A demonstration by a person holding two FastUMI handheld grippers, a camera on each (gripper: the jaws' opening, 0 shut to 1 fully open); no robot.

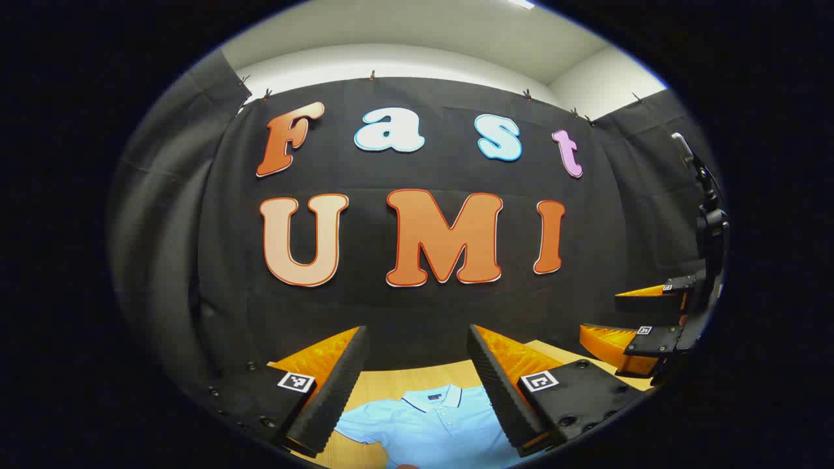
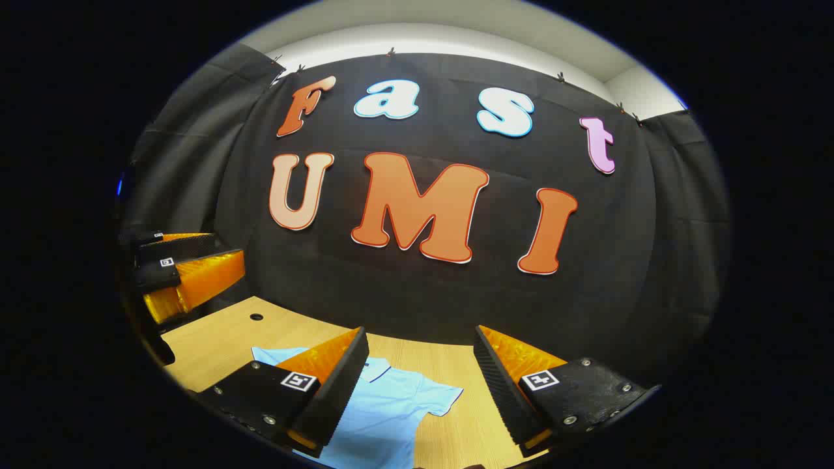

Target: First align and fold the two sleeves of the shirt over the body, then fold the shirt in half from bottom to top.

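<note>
A light blue polo shirt (image 1: 433, 423) lies flat on the wooden table (image 1: 417, 378), collar toward the booth wall, with short sleeves spread to the sides. My left gripper (image 1: 417, 365) hangs open above the collar, nothing between its fingers. In the right gripper view the same shirt (image 2: 384, 417) lies below, one sleeve (image 2: 440, 397) stretched out to the right. My right gripper (image 2: 417, 365) is open too, held high over the shirt. The right gripper (image 1: 603, 319) also shows at the right edge of the left gripper view, and the left gripper (image 2: 189, 273) at the left edge of the right gripper view.
The black cloth wall (image 2: 417, 280) stands close behind the table. A small round hole (image 2: 256, 317) sits in the tabletop left of the shirt. Bare wood (image 2: 469, 423) extends right of the sleeve.
</note>
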